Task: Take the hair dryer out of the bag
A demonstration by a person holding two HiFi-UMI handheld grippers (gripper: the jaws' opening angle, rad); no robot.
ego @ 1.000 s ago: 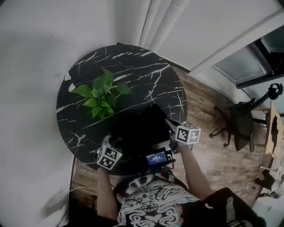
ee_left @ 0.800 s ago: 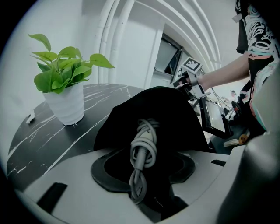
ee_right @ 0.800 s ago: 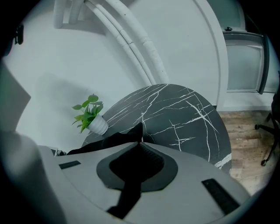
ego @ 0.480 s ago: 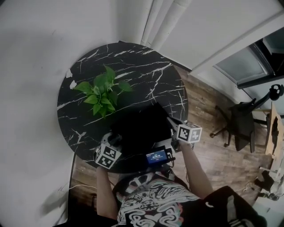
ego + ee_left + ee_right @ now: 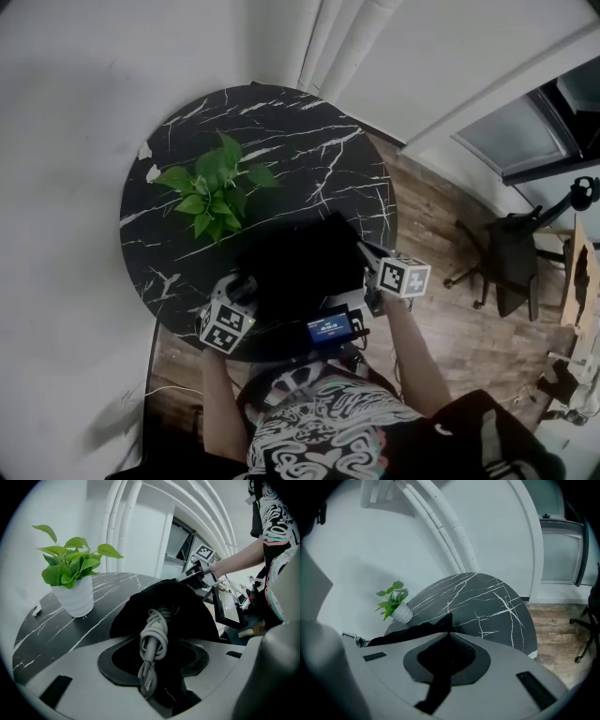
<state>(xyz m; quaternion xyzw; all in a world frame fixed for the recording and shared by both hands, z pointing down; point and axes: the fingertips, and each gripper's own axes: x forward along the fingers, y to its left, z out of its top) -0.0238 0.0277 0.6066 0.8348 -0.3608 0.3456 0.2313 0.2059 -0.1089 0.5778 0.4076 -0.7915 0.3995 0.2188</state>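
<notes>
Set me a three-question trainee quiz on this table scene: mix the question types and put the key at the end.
1. True or false: the right claw is shut on an edge of the black fabric bag.
2. Pick one. What stands between the jaws of the left claw?
A. a green leaf
B. a grey coiled cord
C. a white cup
3. Short answer: what does the white pot with the green leafy plant stand on?

Key
1. True.
2. B.
3. The round black white-veined table.
</notes>
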